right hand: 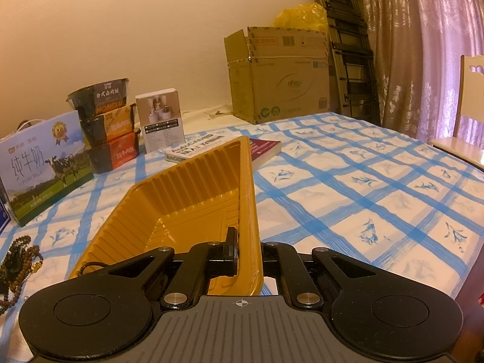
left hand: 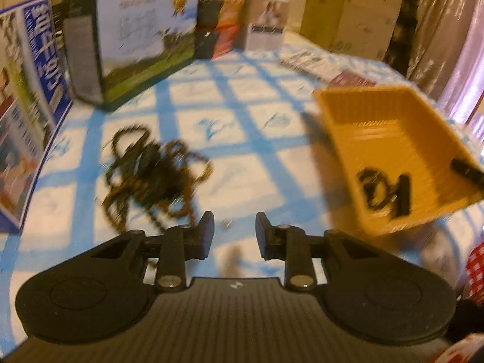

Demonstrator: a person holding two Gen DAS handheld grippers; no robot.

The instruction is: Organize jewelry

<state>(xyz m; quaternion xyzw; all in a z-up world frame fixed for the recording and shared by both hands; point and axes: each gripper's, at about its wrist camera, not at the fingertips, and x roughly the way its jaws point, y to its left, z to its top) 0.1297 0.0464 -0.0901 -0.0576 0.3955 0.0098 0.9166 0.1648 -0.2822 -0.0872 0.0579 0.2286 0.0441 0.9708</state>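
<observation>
A tangle of dark and brown bead necklaces (left hand: 151,175) lies on the blue-checked tablecloth (left hand: 236,139), ahead and to the left of my left gripper (left hand: 234,236). That gripper is open with nothing between its fingers, and the view is blurred. A yellow ribbed tray (left hand: 393,151) sits to the right with a dark piece of jewelry (left hand: 384,190) inside. My right gripper (right hand: 249,254) is shut on the near wall of the yellow tray (right hand: 181,199), one finger (right hand: 231,251) inside it. The bead necklaces (right hand: 18,266) show at the far left of the right wrist view.
A milk box (right hand: 45,169), stacked food tubs (right hand: 106,121), a small white box (right hand: 161,118) and a book (right hand: 266,149) line the table's far side. Behind stand a cardboard box (right hand: 278,75), a folding ladder (right hand: 348,45), curtains (right hand: 423,45) and a chair (right hand: 466,121).
</observation>
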